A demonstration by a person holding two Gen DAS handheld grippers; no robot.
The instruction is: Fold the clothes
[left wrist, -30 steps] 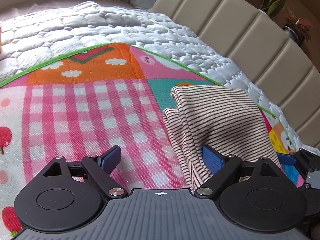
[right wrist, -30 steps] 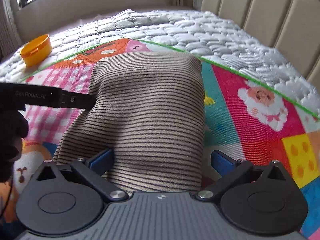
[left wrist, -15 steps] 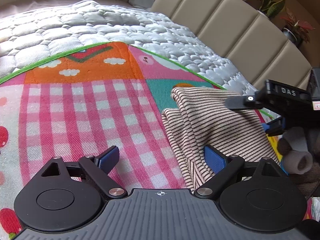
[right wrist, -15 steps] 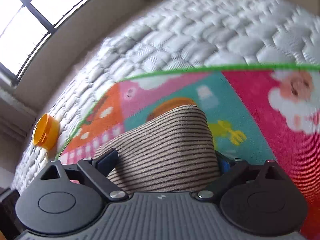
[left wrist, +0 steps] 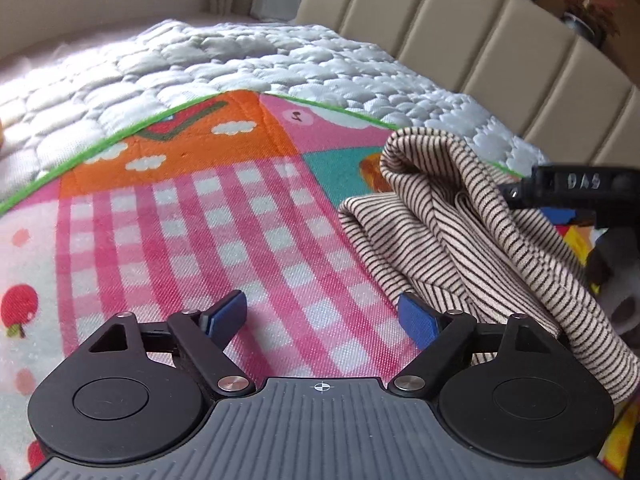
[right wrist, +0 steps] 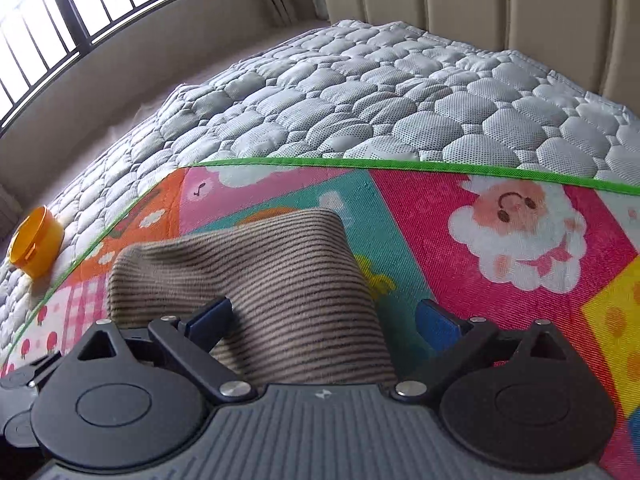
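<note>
A beige garment with thin dark stripes lies bunched on the colourful play mat. It humps up at its far end and drapes down past my left gripper's right finger. My left gripper is open and its jaws are closing, with only pink-check mat between them. The right gripper's black body shows behind the cloth. In the right wrist view the garment runs between the fingers of my right gripper, which is open. Its left pad rests on the cloth and its right pad stands clear of it.
The mat has a green border and lies on a grey quilted mattress. An orange round lid sits at the mattress's left edge. A padded beige headboard rises behind, with potted plants above it.
The right gripper came in beside the garment from the right. The cloth has bunched and risen at its far end. The right gripper's right pad, pressed on the cloth half a second ago, now stands clear.
</note>
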